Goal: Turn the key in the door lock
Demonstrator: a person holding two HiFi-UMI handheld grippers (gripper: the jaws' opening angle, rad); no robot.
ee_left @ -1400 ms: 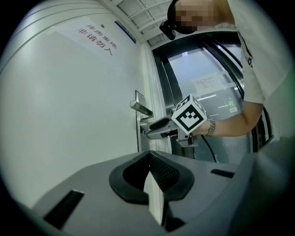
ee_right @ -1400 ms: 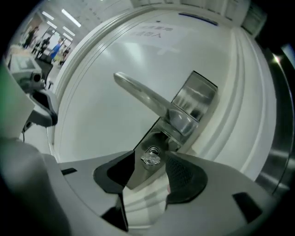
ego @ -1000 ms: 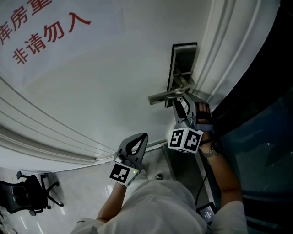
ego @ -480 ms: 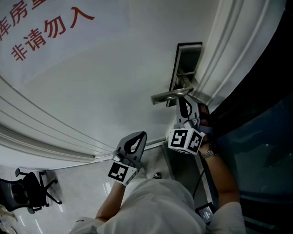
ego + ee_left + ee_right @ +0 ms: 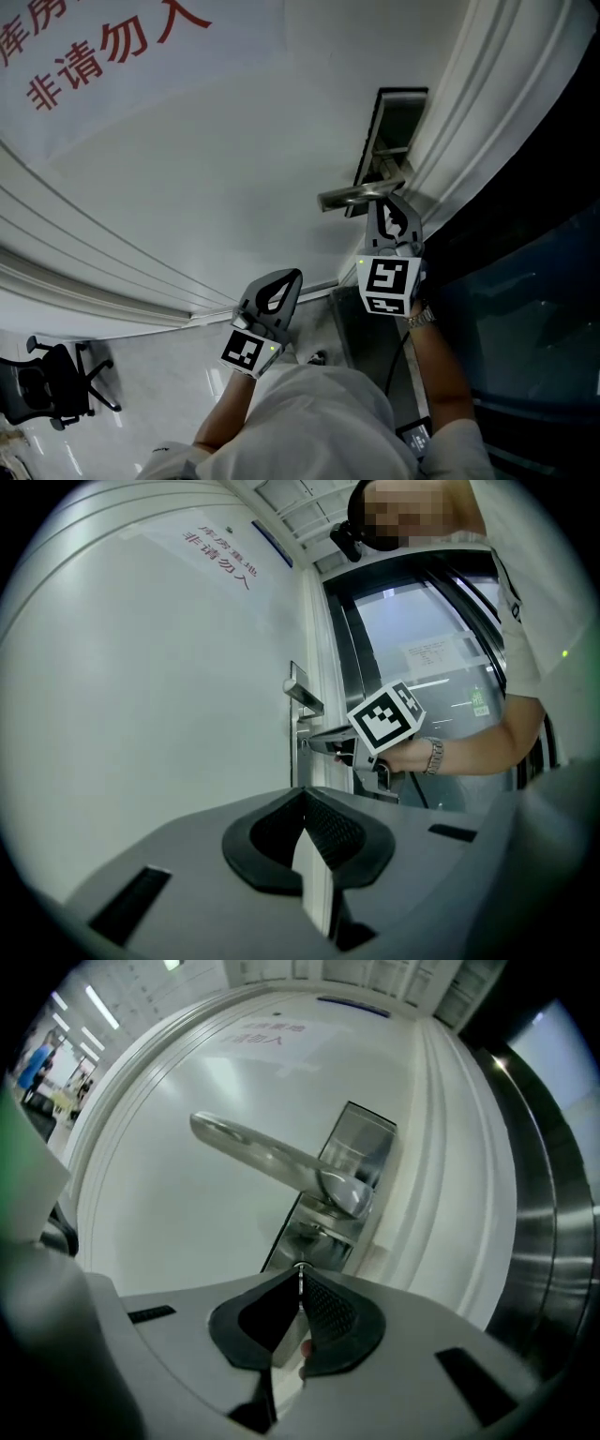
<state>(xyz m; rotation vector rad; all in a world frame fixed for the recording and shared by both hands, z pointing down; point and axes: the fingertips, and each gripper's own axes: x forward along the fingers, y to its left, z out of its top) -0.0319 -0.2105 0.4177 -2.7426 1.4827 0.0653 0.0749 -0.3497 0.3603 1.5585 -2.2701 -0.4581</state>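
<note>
A silver lever handle (image 5: 361,195) (image 5: 272,1157) sticks out of a dark lock plate (image 5: 396,117) on the white door. Just under the handle sits the lock cylinder (image 5: 302,1235). My right gripper (image 5: 382,204) (image 5: 300,1277) points at that cylinder; its jaws have just been closing and now pinch a thin metal key (image 5: 300,1267) at their tips. The left gripper view shows the right gripper (image 5: 319,748) against the lock. My left gripper (image 5: 291,277) (image 5: 302,810) hangs lower left, away from the lock, with its jaws together and nothing in them.
Red characters (image 5: 103,47) are printed on the door's upper left. Ribbed door-frame mouldings (image 5: 473,112) run right of the lock, with a dark glass panel (image 5: 534,281) beyond. A black office chair (image 5: 47,389) stands on the floor at lower left.
The right gripper has rolled about its own axis, so its marker cube now faces the camera squarely, and its jaws have closed under the handle. The left gripper has stayed put.
</note>
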